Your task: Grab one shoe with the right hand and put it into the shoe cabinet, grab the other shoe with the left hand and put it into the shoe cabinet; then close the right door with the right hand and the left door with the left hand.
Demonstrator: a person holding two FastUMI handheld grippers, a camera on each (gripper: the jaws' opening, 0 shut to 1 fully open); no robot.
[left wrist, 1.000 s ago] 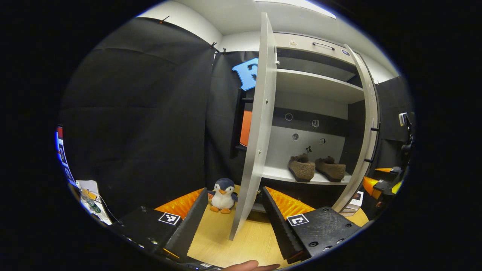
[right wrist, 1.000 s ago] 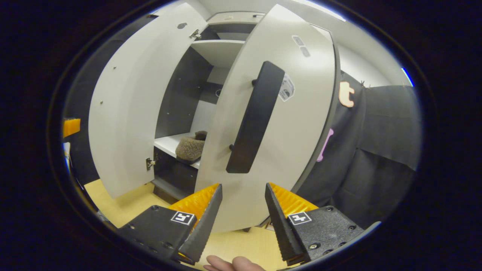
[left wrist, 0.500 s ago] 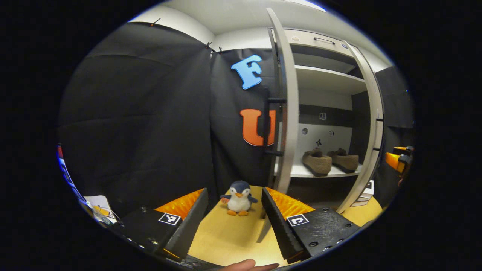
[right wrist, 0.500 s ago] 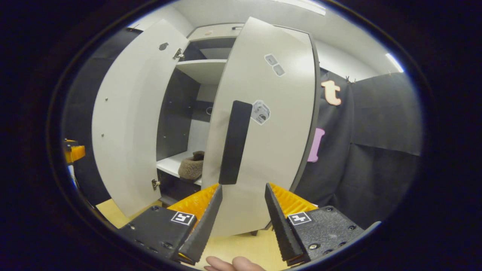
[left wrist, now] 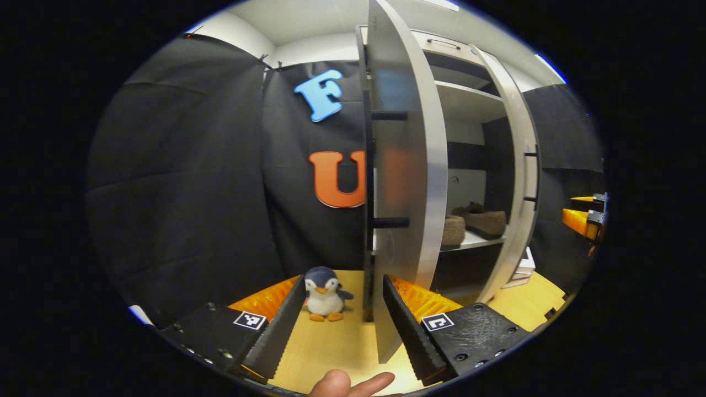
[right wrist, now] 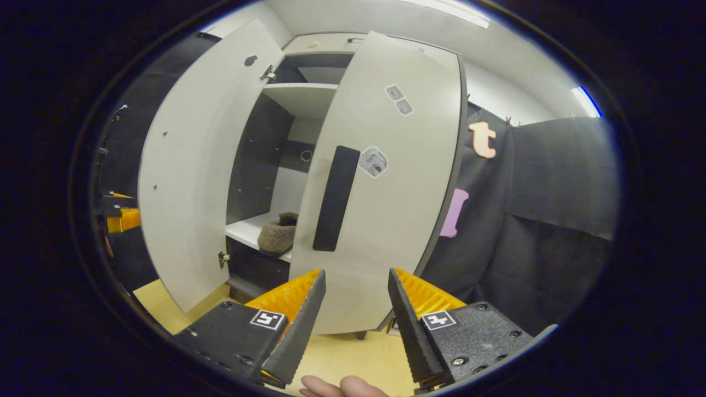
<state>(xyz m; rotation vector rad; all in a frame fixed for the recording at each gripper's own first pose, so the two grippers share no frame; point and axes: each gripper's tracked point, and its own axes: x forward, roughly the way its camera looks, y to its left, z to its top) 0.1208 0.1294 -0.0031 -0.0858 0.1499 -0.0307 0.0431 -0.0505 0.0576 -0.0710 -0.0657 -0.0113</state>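
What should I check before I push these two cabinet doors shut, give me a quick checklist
1. Shoes inside, on the shelf: ok.
2. Right door closed: not ok, partly open.
3. Left door closed: not ok, standing open.
4. Left gripper free: ok, open, holding nothing, the door's edge just ahead of it.
5. Right gripper free: ok, open, facing the right door below its handle.
6. Plush penguin clear of the left door's swing: cannot tell, it stands on the floor beside the door.

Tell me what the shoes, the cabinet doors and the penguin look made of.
Shoes: soft brown suede or felt, fuzzy matte look. Left door and right door: smooth pale laminated board, probably, with a faint sheen and dark bar handles. Penguin: plush fabric.
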